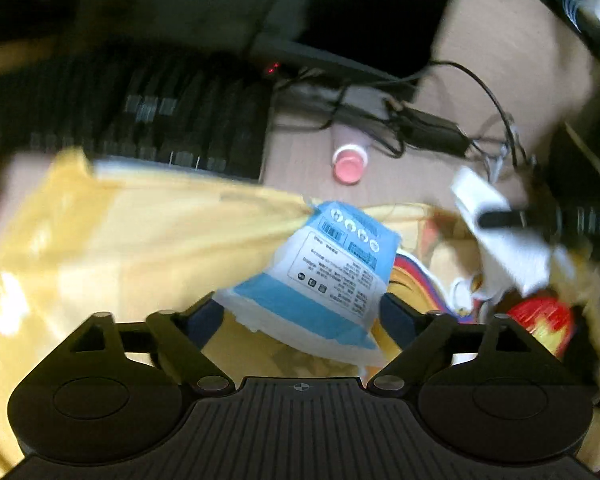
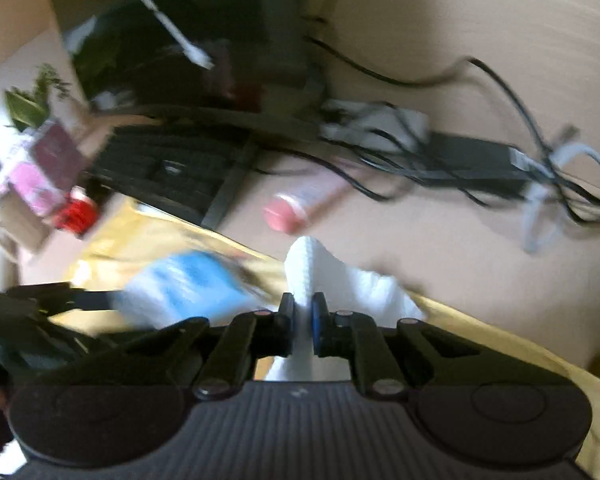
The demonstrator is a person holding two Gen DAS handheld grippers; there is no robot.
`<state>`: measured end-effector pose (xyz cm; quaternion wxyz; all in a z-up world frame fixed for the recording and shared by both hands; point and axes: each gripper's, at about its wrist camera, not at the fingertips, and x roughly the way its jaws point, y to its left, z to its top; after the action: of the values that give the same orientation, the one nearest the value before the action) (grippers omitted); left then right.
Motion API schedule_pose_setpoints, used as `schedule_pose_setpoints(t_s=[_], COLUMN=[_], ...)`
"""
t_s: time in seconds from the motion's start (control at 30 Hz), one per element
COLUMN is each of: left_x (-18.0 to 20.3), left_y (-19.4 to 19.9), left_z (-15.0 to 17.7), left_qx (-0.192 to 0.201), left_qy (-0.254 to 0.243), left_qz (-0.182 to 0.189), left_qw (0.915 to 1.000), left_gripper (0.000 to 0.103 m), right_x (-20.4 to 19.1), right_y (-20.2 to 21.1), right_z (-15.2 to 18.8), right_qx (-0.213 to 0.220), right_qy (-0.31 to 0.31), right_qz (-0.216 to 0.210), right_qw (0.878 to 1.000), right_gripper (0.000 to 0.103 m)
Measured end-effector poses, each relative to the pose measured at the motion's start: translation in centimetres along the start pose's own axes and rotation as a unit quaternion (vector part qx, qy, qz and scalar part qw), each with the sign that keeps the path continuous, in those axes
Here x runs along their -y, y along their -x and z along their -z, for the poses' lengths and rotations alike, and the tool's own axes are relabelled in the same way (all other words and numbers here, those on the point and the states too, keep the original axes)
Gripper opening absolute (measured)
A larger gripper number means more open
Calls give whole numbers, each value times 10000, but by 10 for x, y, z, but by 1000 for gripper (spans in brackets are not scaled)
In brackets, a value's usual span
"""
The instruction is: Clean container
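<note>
**A:** Where do things stand?

**B:** The right tongs [image 2: 303, 304] are pinched narrow on a white wipe [image 2: 312, 268], which sticks up past the tips. The left tongs [image 1: 300, 312] stand wide with a blue-and-white wipe pack [image 1: 320, 272] between the jaws. I cannot tell whether the pads actually bear on it. Both hang over the yellow container [image 1: 120, 240], which sits on the counter [image 1: 500, 60] just in front of a black keyboard [image 1: 140, 112]. It looks soft and glossy, more bag than box, and there are coloured wrappers [image 1: 544, 320] inside.

**A:** So what worries you?

**B:** The pack first. If those wide jaws are barely touching it, it could drop in among the wrappers or slide off the rim onto the counter.

**A:** And the wipe?

**B:** It is thin and held by a narrow fold. Dragged hard across a floppy wall, it would likely bunch up or pull free. The yellow wall may also give way under the push rather than get wiped, unless the other hand steadies it.

**A:** Anything nearby at risk?

**B:** A pink-capped bottle [image 1: 350, 162] lies beyond the container, near a tangle of black cables [image 1: 440, 128]. A wide sweep could knock the bottle rolling or snag a cable. Both views are smeared too, so fine contact is hard to judge.
</note>
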<state>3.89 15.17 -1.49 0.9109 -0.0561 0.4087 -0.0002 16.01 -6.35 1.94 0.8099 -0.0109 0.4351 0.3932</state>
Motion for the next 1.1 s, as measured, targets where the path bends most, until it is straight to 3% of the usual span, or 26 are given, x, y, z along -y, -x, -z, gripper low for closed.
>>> schedule_pose_setpoints(t_s=[0.13, 0.2, 0.37, 0.47, 0.53, 0.6, 0.7, 0.77, 0.87, 0.97, 1.03, 1.1], left_x=[25, 34, 55, 65, 67, 68, 75, 77, 75, 76, 79, 79], left_y=[-2, -10, -20, -17, -16, -21, -37, -45, -53, -56, -57, -60], left_z=[-2, -3, -5, -7, -10, -14, -15, -15, -15, -14, -13, -14], left_qx=[155, 72, 78, 75, -8, -134, -337, -413, -497, -518, -508, -480], left_qy=[-1046, -1287, -2020, -2364, -2373, -2297, -2299, -2348, -2449, -2639, -2767, -2803], left_qz=[-331, -320, -422, -420, -247, -68, -139, -238, -254, -341, -338, -273], left_qw=[9938, 9911, 9784, 9707, 9711, 9732, 9725, 9709, 9680, 9625, 9590, 9583], left_gripper=[96, 96, 96, 96, 97, 98, 98, 98, 98, 98, 99, 99], right_x=[-22, -36, -40, -29, -24, -14, 3, 8, 13, 9, 3, 0], right_y=[-1, -17, -57, -48, -41, -36, -39, -46, -52, -42, -36, -42], right_z=[-22, -27, -10, -8, -6, -4, -2, -1, 2, 1, 3, 7], right_qx=[107, -68, -551, -406, -297, -304, -376, -437, -575, -580, -610, -777], right_qy=[-526, -382, 122, 131, 384, 319, -120, -272, -321, -61, 359, 797], right_qz=[-1482, -1615, -881, -632, -170, -35, -132, -82, -15, 90, 230, 471], right_qw=[9875, 9861, 9945, 9971, 9987, 9990, 9991, 9986, 9978, 9983, 9972, 9927], right_gripper=[10, 10, 9, 10, 21, 26, 54, 55, 64, 66, 74, 72])
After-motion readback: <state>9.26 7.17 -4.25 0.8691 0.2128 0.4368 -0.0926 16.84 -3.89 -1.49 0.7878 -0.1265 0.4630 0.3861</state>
